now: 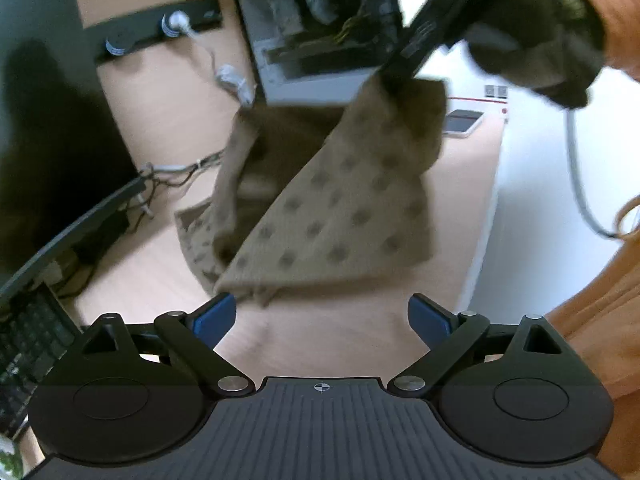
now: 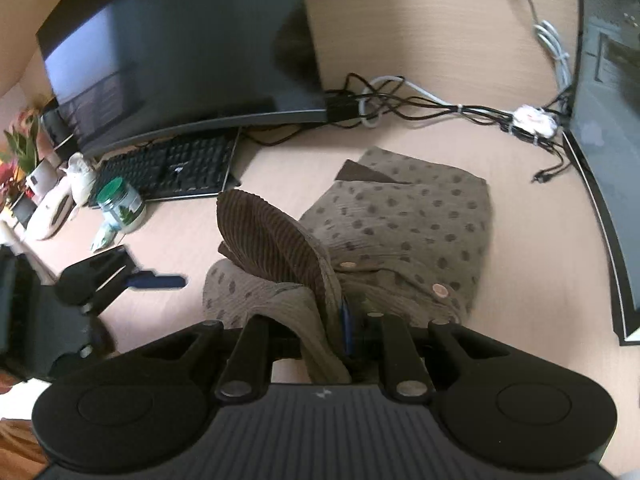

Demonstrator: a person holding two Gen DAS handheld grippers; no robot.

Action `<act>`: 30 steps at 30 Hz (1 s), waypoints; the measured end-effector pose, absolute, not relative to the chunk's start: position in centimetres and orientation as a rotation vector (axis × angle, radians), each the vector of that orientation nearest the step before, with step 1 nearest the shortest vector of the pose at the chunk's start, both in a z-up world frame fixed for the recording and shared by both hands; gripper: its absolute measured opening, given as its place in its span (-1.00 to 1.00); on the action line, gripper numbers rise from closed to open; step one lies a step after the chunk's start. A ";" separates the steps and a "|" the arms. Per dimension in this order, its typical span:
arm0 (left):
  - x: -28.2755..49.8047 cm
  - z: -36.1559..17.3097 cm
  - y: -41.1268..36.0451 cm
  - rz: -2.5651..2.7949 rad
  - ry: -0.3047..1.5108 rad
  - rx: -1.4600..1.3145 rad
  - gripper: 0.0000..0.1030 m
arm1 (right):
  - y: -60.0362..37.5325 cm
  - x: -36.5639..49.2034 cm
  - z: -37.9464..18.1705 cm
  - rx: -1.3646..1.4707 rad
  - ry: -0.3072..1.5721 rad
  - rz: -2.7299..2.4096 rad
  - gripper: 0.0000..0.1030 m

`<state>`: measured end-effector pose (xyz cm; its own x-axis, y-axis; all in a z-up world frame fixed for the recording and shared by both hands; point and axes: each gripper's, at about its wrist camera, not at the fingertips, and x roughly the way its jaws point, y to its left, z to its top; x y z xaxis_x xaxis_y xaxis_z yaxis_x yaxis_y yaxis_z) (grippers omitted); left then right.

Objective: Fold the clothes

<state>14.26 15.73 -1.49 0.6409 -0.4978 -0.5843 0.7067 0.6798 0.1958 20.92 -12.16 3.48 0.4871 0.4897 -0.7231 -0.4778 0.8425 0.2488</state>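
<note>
A tan shirt with dark dots [image 1: 340, 216] hangs partly lifted over the wooden desk [image 1: 340, 344]; in the right wrist view the shirt [image 2: 400, 224] lies partly folded, with two buttons and a brown corduroy collar [image 2: 272, 240]. My right gripper [image 2: 346, 324] is shut on the shirt near the collar; in the left wrist view it [image 1: 394, 80] holds the cloth up from above. My left gripper [image 1: 322, 316] is open and empty, just short of the shirt's lower edge; its blue finger [image 2: 160, 281] shows left of the shirt.
A curved monitor [image 2: 180, 56] and black keyboard [image 2: 168, 168] stand at the back left, with a jar [image 2: 122, 204] and white shoes [image 2: 60, 200]. Cables [image 2: 420, 108] run behind the shirt. A computer case [image 1: 320, 28] and a phone [image 1: 464, 122] sit on the desk.
</note>
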 end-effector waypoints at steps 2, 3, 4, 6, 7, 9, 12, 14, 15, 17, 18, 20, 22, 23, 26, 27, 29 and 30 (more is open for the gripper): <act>16.5 -2.1 15.3 -0.703 0.527 0.432 0.87 | -12.9 21.4 3.6 0.024 0.890 0.605 -0.71; 17.7 -2.3 14.9 -0.697 0.525 0.439 0.87 | -13.3 21.6 3.7 0.028 0.893 0.613 -0.71; 18.8 -2.6 14.4 -0.692 0.523 0.446 0.87 | -13.7 21.8 3.7 0.033 0.896 0.621 -0.71; 21.1 -2.6 13.3 -0.696 0.538 0.411 0.87 | -14.0 22.3 3.5 0.036 0.899 0.643 -0.70; 22.0 -2.5 13.1 -0.722 0.544 0.391 0.87 | -14.1 22.5 3.4 0.033 0.903 0.655 -0.70; 23.1 -2.3 12.3 -0.789 0.526 0.391 0.87 | -14.0 22.7 3.1 0.014 0.907 0.679 -0.70; 24.9 -2.6 10.8 -0.872 0.546 0.353 0.85 | -13.7 22.7 2.9 -0.047 0.898 0.691 -0.70; 26.1 -3.0 10.0 -0.921 0.580 0.305 0.47 | -13.6 22.5 2.9 -0.101 0.878 0.669 -0.70; 26.5 -3.1 9.7 -0.946 0.603 0.274 0.04 | -13.5 22.4 2.9 -0.127 0.868 0.658 -0.69; 26.3 -2.9 9.2 -0.953 0.628 0.221 -0.41 | -13.2 21.8 2.9 -0.216 0.832 0.635 -0.64; 26.3 -2.6 9.1 -0.943 0.635 0.185 -0.47 | -13.0 21.1 2.9 -0.263 0.809 0.628 -0.60; 26.6 -2.2 9.4 -0.930 0.660 0.085 -0.56 | -13.0 19.8 2.9 -0.333 0.771 0.612 -0.20; 27.2 -2.0 10.2 -0.922 0.697 -0.039 -0.58 | -13.6 18.3 2.6 -0.381 0.740 0.583 0.39; 27.7 -1.8 10.6 -0.916 0.713 -0.097 -0.59 | -14.1 17.5 2.3 -0.406 0.722 0.562 0.59; 29.1 -1.2 11.1 -0.906 0.735 -0.187 -0.59 | -15.3 15.2 0.9 -0.487 0.687 0.493 0.63; 29.4 -1.1 11.3 -0.904 0.744 -0.213 -0.59 | -15.7 14.4 -0.1 -0.519 0.678 0.463 0.63; 30.2 -1.1 11.6 -0.900 0.765 -0.267 -0.59 | -16.0 13.7 -2.1 -0.561 0.644 0.400 0.63; 30.7 -1.1 11.7 -0.899 0.774 -0.288 -0.59 | -16.0 13.5 -3.0 -0.575 0.620 0.372 0.63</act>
